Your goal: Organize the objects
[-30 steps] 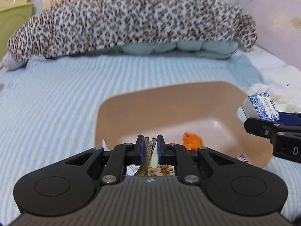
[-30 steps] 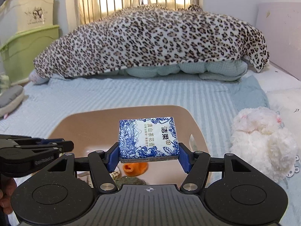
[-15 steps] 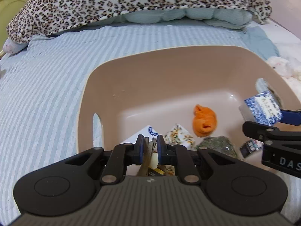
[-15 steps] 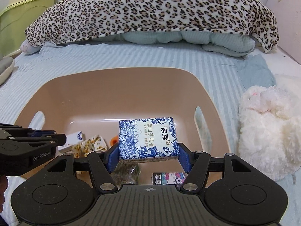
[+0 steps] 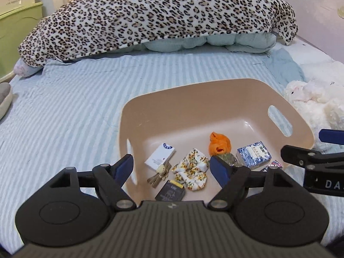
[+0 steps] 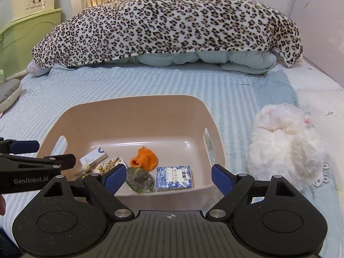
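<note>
A beige plastic basin point(image 5: 193, 99) point(image 6: 137, 107) sits on the striped bed. In it lie a blue-and-white tissue pack point(image 5: 253, 154) point(image 6: 174, 176), an orange cloth point(image 5: 219, 144) point(image 6: 145, 158), a green foil packet point(image 6: 139, 179), a floral scrunchie point(image 5: 191, 171), a white card box point(image 5: 159, 157), a bunch of keys point(image 5: 158, 176) and a dark packet point(image 5: 171, 191). My left gripper point(image 5: 172, 167) is open and empty above the basin's near edge. My right gripper point(image 6: 168, 177) is open and empty above the tissue pack.
A white plush toy point(image 6: 283, 144) lies just right of the basin. A leopard-print blanket point(image 6: 167, 25) over folded bedding fills the far end of the bed. A green cabinet point(image 6: 25, 43) stands at the left, a grey slipper point(image 6: 8, 92) by it.
Both grippers opened and pulled back up from the basin. The keys dropped from the left gripper and the tissue pack from the right; both now lie in the basin.
</note>
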{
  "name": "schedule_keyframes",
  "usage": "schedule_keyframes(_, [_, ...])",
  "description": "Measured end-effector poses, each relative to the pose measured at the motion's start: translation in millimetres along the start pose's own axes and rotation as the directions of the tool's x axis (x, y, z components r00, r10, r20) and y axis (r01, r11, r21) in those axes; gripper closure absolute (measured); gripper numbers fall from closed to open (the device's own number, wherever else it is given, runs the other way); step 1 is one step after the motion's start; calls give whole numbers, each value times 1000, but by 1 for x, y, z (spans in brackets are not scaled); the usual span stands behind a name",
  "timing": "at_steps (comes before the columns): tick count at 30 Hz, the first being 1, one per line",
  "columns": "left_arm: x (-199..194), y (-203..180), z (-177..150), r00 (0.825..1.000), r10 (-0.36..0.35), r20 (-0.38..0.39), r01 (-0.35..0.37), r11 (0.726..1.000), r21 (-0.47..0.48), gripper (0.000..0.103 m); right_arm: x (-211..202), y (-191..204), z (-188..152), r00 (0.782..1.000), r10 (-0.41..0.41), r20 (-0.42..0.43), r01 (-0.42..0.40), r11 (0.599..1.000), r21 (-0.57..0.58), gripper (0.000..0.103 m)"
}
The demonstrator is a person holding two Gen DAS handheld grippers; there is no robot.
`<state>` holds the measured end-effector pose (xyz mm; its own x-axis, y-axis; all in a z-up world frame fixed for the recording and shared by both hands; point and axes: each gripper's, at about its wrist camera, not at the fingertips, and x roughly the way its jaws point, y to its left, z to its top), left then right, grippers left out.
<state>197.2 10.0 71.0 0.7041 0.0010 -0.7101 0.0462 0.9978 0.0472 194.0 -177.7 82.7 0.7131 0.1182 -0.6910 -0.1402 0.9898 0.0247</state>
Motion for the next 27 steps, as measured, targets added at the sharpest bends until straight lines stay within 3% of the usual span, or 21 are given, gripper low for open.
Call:
schedule_keyframes(14, [-61, 7, -37, 999, 2, 54, -2, 1000, -13, 24, -59, 13, -47, 999, 18, 37, -18, 1000, -7, 13])
schedule_keyframes(20, [-80, 9, -58, 998, -28, 51, 30, 999, -32, 24, -82, 17, -59, 999, 20, 48, -20, 1000, -13, 13])
schedule_keyframes(27, [-104, 7, -76, 997, -10, 83, 9, 1000, 8, 24, -103, 18, -73, 999, 33, 44, -33, 999, -3, 13])
